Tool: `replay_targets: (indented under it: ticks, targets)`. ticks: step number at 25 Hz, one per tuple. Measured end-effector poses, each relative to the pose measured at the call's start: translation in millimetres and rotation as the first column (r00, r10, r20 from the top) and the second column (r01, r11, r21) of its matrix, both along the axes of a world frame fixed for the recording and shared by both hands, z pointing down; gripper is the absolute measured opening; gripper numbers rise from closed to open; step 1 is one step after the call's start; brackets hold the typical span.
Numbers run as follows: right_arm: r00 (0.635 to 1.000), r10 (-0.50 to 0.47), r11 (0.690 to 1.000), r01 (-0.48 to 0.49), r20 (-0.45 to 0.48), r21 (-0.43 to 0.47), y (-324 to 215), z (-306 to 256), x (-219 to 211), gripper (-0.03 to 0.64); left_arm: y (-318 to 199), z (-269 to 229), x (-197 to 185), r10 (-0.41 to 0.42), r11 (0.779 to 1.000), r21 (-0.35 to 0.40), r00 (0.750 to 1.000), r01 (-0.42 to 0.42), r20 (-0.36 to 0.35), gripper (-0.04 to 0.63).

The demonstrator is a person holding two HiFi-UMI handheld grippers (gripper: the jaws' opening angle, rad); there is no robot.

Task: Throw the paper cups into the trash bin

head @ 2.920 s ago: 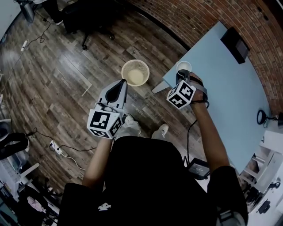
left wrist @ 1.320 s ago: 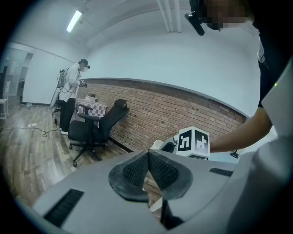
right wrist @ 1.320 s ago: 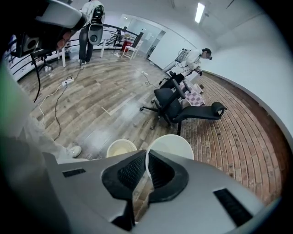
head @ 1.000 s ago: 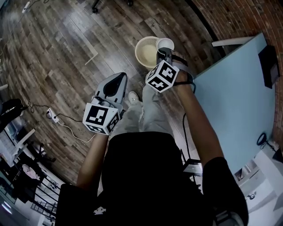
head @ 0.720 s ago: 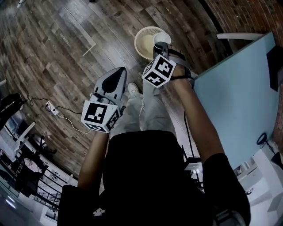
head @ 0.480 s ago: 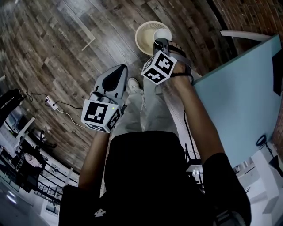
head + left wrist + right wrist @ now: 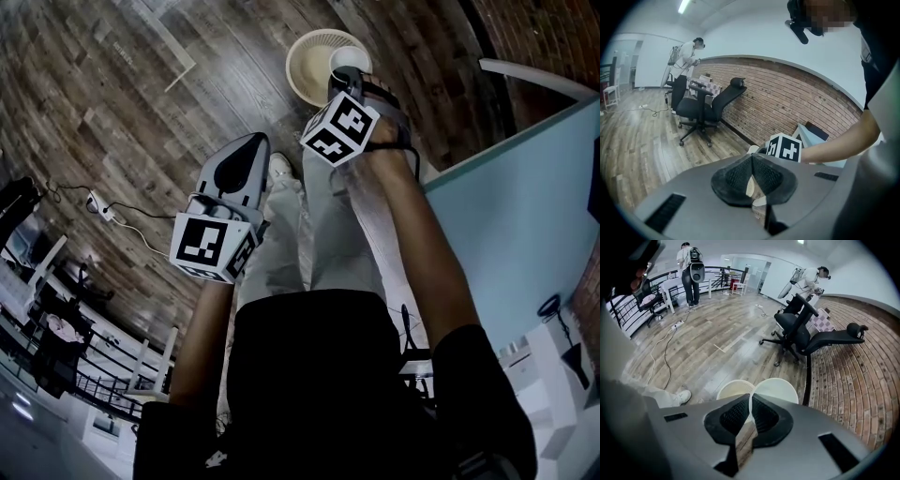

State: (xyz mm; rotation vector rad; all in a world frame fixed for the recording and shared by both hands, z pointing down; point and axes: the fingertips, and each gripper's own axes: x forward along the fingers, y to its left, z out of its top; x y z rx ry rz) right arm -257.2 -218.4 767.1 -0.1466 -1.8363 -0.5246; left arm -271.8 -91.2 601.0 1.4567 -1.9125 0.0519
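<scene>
The plank floor (image 7: 122, 103) carries a pale round bin (image 7: 298, 49), upright near the blue table (image 7: 525, 206). A white shoe (image 7: 279, 167) stands near the bin. A power strip (image 7: 97, 203) lies well apart, and a black office chair (image 7: 797, 329) stands farther off.

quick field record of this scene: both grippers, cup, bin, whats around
right gripper: shut on the paper cup's rim
paper cup: white, open end up, held by the trash bin's rim, not dropped in yet
trash bin: round, cream, on the wood floor
left gripper: shut, empty, held off to the side
table: light blue, on the person's right
</scene>
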Motion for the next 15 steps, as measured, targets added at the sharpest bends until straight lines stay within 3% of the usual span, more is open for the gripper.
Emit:
replay_targets:
  ticks: [15]
  targets:
    - [0.994, 0.009, 0.998, -0.016, -0.106, -0.061, -2, 77, -1, 0.017, 5, 54, -8, -0.059, 0.998, -0.041, 0.997, 0.057, -0.043, 0.003]
